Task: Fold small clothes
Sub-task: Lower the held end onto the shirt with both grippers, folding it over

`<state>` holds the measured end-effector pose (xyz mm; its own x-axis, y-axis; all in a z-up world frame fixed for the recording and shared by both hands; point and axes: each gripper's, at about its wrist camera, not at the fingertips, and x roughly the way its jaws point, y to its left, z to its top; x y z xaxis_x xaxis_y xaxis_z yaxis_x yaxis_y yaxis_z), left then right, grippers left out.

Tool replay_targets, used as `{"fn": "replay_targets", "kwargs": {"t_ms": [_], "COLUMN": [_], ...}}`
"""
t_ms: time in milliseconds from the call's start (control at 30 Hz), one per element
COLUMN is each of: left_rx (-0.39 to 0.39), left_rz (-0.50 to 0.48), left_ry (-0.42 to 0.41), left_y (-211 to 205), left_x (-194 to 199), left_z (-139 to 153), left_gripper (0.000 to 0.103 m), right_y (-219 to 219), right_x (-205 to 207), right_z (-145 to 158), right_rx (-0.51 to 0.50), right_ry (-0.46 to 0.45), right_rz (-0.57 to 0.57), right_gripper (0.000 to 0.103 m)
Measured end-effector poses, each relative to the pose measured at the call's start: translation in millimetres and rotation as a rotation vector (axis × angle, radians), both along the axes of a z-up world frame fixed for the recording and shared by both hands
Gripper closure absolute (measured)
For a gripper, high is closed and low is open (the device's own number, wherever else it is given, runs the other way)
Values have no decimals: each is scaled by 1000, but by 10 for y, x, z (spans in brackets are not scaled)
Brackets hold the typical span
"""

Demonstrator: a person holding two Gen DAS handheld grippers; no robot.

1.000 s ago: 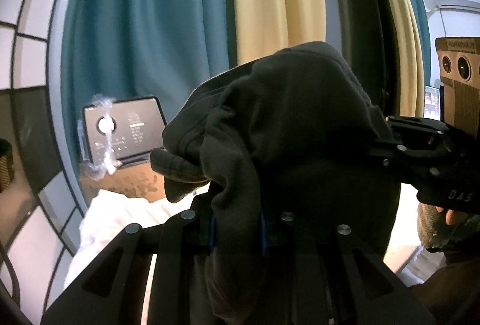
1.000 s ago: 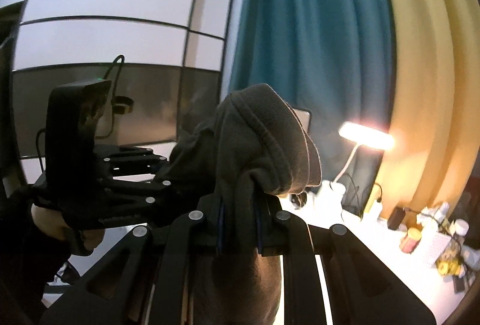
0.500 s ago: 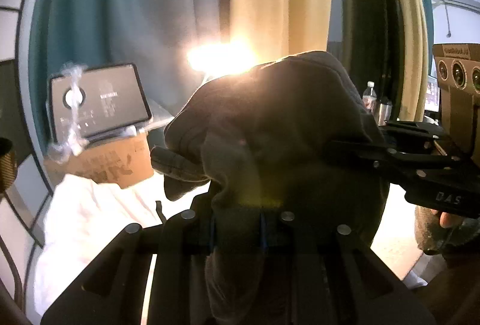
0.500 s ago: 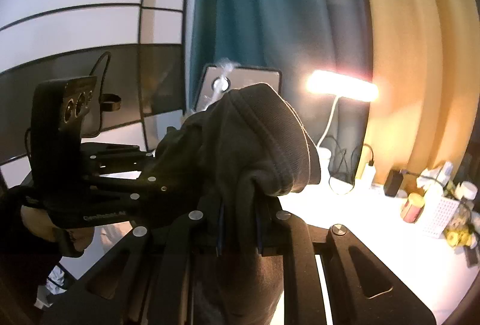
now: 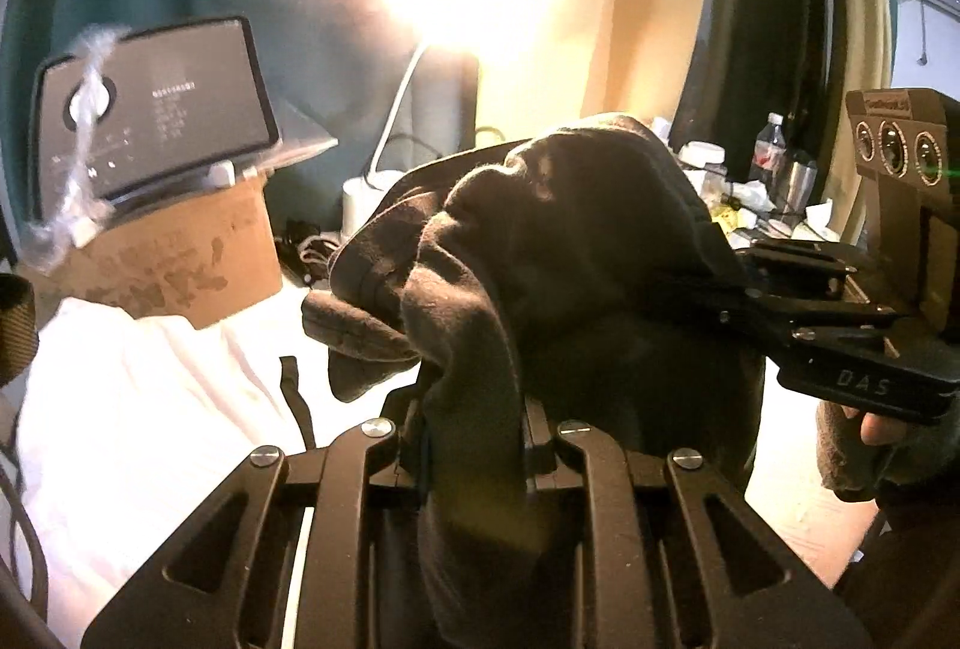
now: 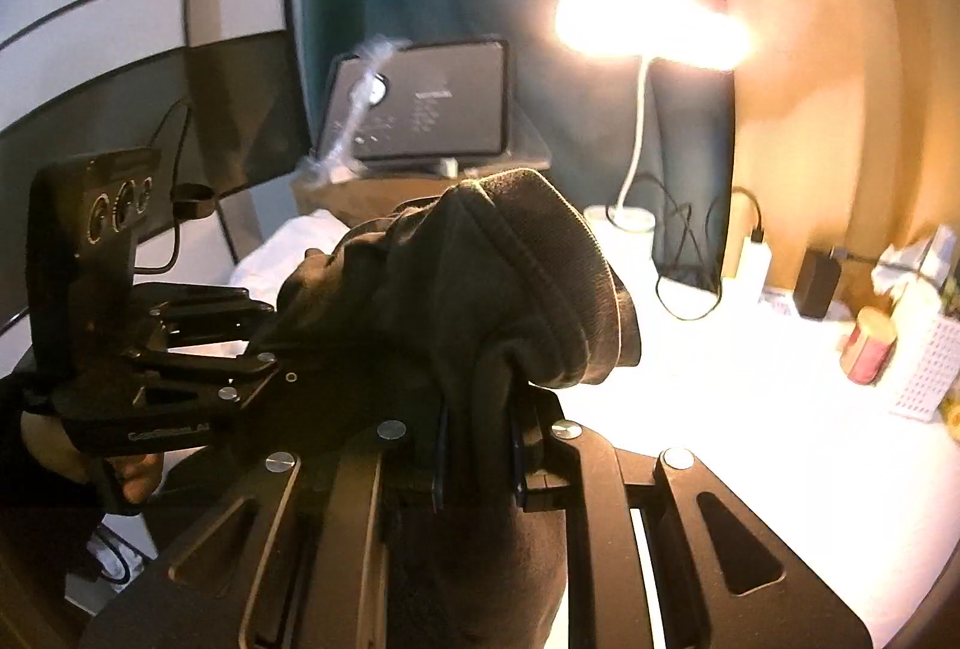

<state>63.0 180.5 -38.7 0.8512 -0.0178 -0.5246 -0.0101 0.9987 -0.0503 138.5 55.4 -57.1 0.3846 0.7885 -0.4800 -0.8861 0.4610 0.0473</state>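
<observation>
Dark fleece is bunching between both sets of jaws rn. I'm holding the dark garment [image 5: 576, 253] in the air, pinched at two spots: left gripper [image 5: 474, 445] is clamping one fold of it, right gripper [image 6: 480, 433] is clamping a ribbed cuff or hem edge, pads pressed into the cloth on both sides. In the left view the right gripper is reaching in from the side w/ the person's hand [image 5: 882, 427] behind it, so the two grips are sitting close together and the cloth is staying lumped, not spread.

What's changing: vs a sec ago both wrist views are tipping downward. Curtains filled most of the frame then; now the white table [image 6: 750, 409] is taking up the lower half, and the lamp [image 6: 648, 31], tablet [image 5: 150, 109] and cardboard box [image 5: 174, 253] under it are sliding into plain sight. Grip itself isn't changing, same pinch on both sides. I'm reading that as the garment getting carried down toward the surface for laying out. Not touching the table yet afaict.

For the task that means I'm prob. still in the early part: no fold is showing, the piece is just a wad. Next I'm expecting to need the hands pulled apart to flatten it before setting down.

Further back, white cloth [image 5: 150, 409] is lying near the box, and small clutter [image 6: 870, 349] is sitting at the table's far right edge, well apart from the drop zone.
</observation>
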Motion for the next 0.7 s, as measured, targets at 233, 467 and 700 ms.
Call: {"fn": "replay_targets", "kwargs": {"t_ms": [233, 467, 700], "left_rx": [-47, -110, -167], "left_rz": [10, 25, 116], "left_ry": [75, 130, 246], "left_y": [187, 329, 526], "left_x": [313, 499, 717], "left_z": [-306, -579, -800], "left_gripper": [84, 84, 79], "right_y": [179, 317, 349], "right_x": [385, 663, 1003], "right_z": [-300, -595, -997], "right_rx": [-39, -93, -173], "right_ry": [90, 160, 286], "right_rz": [1, 3, -50], "right_gripper": [86, 86, 73]}}
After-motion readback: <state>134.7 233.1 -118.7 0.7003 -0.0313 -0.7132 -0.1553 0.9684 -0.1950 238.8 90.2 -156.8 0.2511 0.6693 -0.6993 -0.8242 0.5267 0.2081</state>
